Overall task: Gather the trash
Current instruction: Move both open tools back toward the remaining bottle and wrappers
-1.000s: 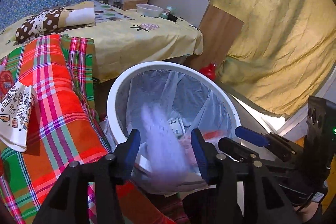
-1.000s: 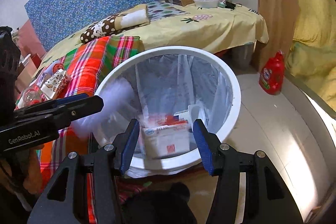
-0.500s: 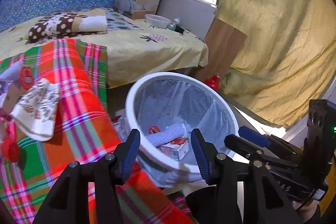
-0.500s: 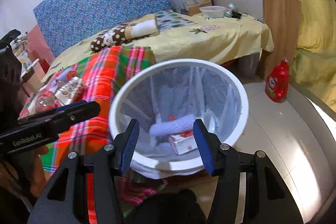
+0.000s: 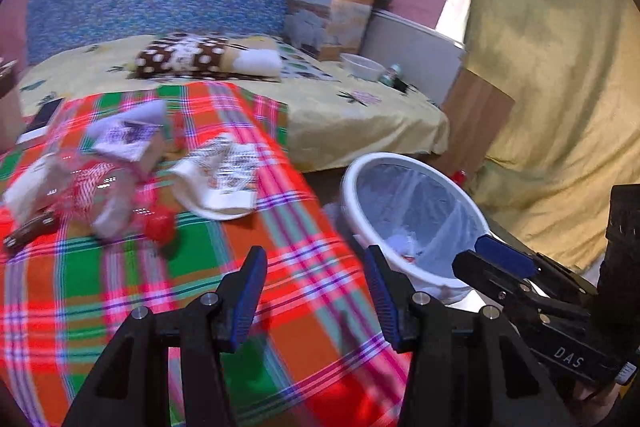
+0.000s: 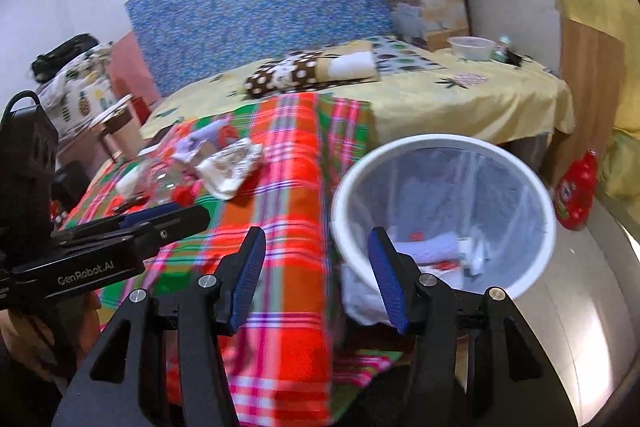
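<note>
A white roll has just been dropped into the bin, and the view of the left gripper (image 5: 316, 291) is now swung away from the white waste bin (image 5: 360, 163) and back over the plaid blanket (image 5: 120, 291). One piece is judged delivered; the next pickup is being lined up.

Left of the bin, the remaining trash is seen heaped on the plaid blanket: a crumpled clear wrapper (image 5: 80, 187), blurred by motion, a small printed carton (image 5: 128, 143) behind it, a red cap (image 5: 160, 227) in front, and a patterned paper wrapper (image 5: 220, 179) nearest the bin. The left gripper is held with its jaws spread and nothing between them, short of the pile and above the blanket. The pile is judged well apart from the bin, so several more trips are expected.

The right gripper (image 6: 316, 279) is also held released and empty, just in front of the bin's near rim.

In the bin itself, lined with a clear plastic bag (image 6: 480, 187), the white roll (image 6: 432, 247) is seen lying on the bottom, with a red-and-white carton (image 6: 448, 265) beside it and a small white item (image 6: 474, 257) to its right. Plenty of room is left inside.

Right of the bin, a red bottle (image 6: 578, 195) is seen standing on the floor.
</note>
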`<state>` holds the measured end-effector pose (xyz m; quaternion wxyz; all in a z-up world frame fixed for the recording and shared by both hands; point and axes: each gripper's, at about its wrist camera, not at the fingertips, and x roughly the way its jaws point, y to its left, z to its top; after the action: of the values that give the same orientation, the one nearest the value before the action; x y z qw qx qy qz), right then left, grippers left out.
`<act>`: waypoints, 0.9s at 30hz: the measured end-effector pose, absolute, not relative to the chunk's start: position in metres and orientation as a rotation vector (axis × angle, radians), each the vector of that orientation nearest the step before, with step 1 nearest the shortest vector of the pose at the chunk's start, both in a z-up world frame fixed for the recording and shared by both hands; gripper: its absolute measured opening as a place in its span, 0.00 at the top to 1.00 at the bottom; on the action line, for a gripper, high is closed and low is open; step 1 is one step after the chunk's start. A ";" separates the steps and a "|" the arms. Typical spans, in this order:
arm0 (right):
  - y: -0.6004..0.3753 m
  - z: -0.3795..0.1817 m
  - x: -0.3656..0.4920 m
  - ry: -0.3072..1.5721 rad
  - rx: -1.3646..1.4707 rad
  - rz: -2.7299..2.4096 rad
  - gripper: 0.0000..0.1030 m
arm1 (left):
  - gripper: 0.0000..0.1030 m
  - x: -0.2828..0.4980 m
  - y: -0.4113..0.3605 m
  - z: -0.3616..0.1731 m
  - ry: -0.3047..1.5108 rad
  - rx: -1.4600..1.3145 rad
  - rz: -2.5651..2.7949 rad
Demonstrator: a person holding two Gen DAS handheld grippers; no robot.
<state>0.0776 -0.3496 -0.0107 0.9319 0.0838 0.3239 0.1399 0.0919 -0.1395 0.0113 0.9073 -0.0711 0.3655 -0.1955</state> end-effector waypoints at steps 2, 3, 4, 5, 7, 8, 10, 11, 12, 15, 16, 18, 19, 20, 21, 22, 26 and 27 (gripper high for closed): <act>-0.340 -0.009 0.077 0.662 0.164 0.313 0.46 | 0.51 0.085 -0.125 0.013 0.747 -0.155 -0.374; -0.334 -0.008 0.077 0.662 0.159 0.327 0.46 | 0.51 0.082 -0.118 0.014 0.743 -0.158 -0.358; -0.331 -0.007 0.076 0.661 0.155 0.338 0.46 | 0.51 0.079 -0.111 0.015 0.739 -0.159 -0.343; -0.325 -0.007 0.076 0.660 0.149 0.347 0.46 | 0.51 0.075 -0.104 0.016 0.735 -0.160 -0.330; -0.315 -0.005 0.075 0.662 0.135 0.363 0.46 | 0.51 0.069 -0.093 0.017 0.727 -0.165 -0.311; -0.309 -0.005 0.075 0.665 0.127 0.366 0.46 | 0.51 0.066 -0.086 0.018 0.723 -0.168 -0.299; -0.301 -0.004 0.075 0.668 0.121 0.381 0.46 | 0.51 0.061 -0.077 0.019 0.717 -0.173 -0.284; -0.298 -0.004 0.074 0.668 0.122 0.387 0.46 | 0.51 0.059 -0.072 0.020 0.713 -0.176 -0.276; -0.295 -0.003 0.073 0.667 0.124 0.392 0.46 | 0.51 0.056 -0.066 0.021 0.709 -0.182 -0.268; -0.289 -0.001 0.073 0.663 0.125 0.416 0.46 | 0.51 0.050 -0.052 0.024 0.700 -0.192 -0.246; -0.285 0.000 0.074 0.662 0.122 0.422 0.46 | 0.51 0.050 -0.050 0.025 0.699 -0.194 -0.241; -0.277 0.003 0.076 0.657 0.112 0.438 0.46 | 0.51 0.047 -0.043 0.026 0.694 -0.197 -0.232; -0.274 0.004 0.076 0.654 0.108 0.445 0.46 | 0.51 0.045 -0.038 0.026 0.689 -0.198 -0.224; -0.271 0.004 0.076 0.653 0.104 0.449 0.46 | 0.51 0.044 -0.035 0.027 0.686 -0.198 -0.219; -0.268 0.005 0.077 0.654 0.100 0.457 0.46 | 0.51 0.043 -0.031 0.027 0.682 -0.199 -0.213; -0.265 0.006 0.077 0.656 0.099 0.465 0.46 | 0.51 0.042 -0.029 0.027 0.680 -0.200 -0.209; -0.258 0.005 0.078 0.660 0.091 0.473 0.46 | 0.51 0.041 -0.021 0.027 0.677 -0.201 -0.189; -0.257 0.004 0.078 0.662 0.090 0.478 0.46 | 0.51 0.040 -0.018 0.026 0.677 -0.201 -0.183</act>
<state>0.0780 -0.2566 0.0043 0.9168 0.0439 0.3218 0.2323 0.0405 -0.0181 0.0261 0.9341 -0.0985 0.3312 -0.0895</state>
